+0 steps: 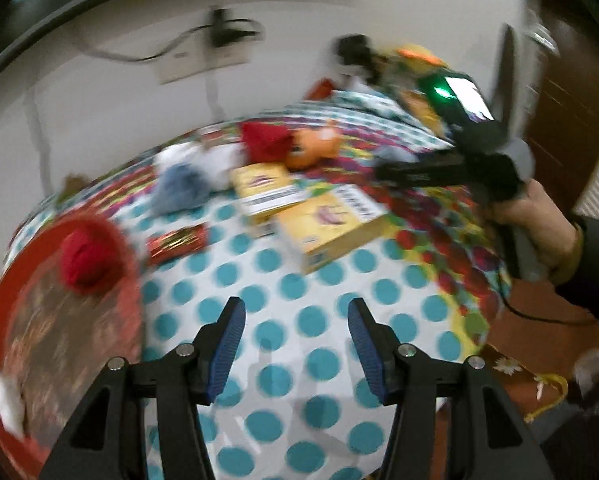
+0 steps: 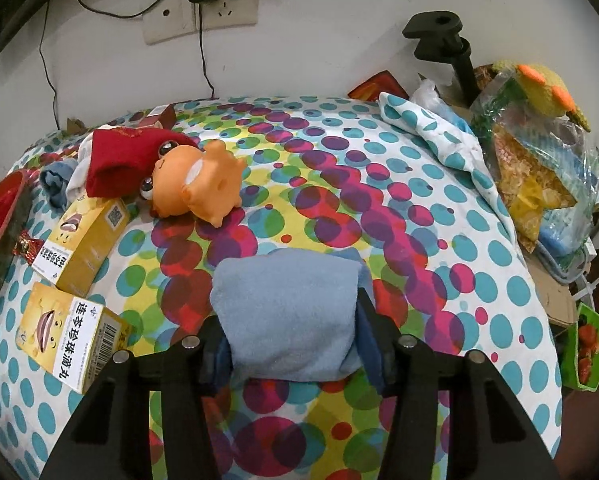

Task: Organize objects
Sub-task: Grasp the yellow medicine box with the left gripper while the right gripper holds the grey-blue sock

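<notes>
My right gripper (image 2: pixel 291 320) is shut on a folded light blue cloth (image 2: pixel 287 308) over the dotted tablecloth (image 2: pixel 379 208). My left gripper (image 1: pixel 295 320) is open and empty above the tablecloth (image 1: pixel 299 280). Two yellow boxes (image 1: pixel 319 216) (image 2: pixel 71 332) lie ahead of it. An orange toy pig (image 2: pixel 199 180) (image 1: pixel 311 148) lies by a red cloth (image 2: pixel 119 160) (image 1: pixel 263 140). A red tray (image 1: pixel 59 320) at the left holds a red cloth ball (image 1: pixel 87 256). The right gripper also shows in the left wrist view (image 1: pixel 387 170).
A blue-grey cloth (image 1: pixel 179 188) and a red snack packet (image 1: pixel 175 242) lie near the boxes. Bags of clutter (image 2: pixel 539 168) and a black clamp (image 2: pixel 439 40) stand at the table's far right. A wall socket with cables (image 2: pixel 203 4) is behind the table.
</notes>
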`<state>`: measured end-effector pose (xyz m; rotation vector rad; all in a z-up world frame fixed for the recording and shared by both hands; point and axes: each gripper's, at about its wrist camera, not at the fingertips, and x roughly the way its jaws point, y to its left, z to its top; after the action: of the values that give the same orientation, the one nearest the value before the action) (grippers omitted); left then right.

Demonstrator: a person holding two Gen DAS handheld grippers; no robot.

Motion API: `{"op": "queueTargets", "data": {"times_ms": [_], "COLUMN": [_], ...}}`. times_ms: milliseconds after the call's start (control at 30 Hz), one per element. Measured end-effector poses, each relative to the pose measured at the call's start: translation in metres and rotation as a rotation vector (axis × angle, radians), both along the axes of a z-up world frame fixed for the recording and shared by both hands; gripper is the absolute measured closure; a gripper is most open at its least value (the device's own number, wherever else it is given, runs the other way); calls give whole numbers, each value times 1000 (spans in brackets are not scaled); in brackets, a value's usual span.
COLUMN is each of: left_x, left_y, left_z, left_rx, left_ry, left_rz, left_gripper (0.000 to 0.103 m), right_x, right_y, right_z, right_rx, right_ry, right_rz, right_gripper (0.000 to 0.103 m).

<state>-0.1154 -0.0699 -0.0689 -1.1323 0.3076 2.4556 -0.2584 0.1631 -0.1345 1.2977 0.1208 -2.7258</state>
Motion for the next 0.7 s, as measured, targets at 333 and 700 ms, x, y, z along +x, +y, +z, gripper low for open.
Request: {"op": "queueTargets", "data": {"times_ms": [333,700], "left_x": [-47,-86], "left_y": [35,89], "left_z": [-12,3], "left_rx": [21,-90], "left_ry": [-98,-117], "left_rz": [-60,-209], "left_gripper": [48,47], "right_x": [0,1], "right_y": [1,-1], "right_z": [-1,-2], "right_rx": [-21,-35], "right_ry": [-2,-7], "right_rz": [5,20], "right_gripper": [51,45]}}
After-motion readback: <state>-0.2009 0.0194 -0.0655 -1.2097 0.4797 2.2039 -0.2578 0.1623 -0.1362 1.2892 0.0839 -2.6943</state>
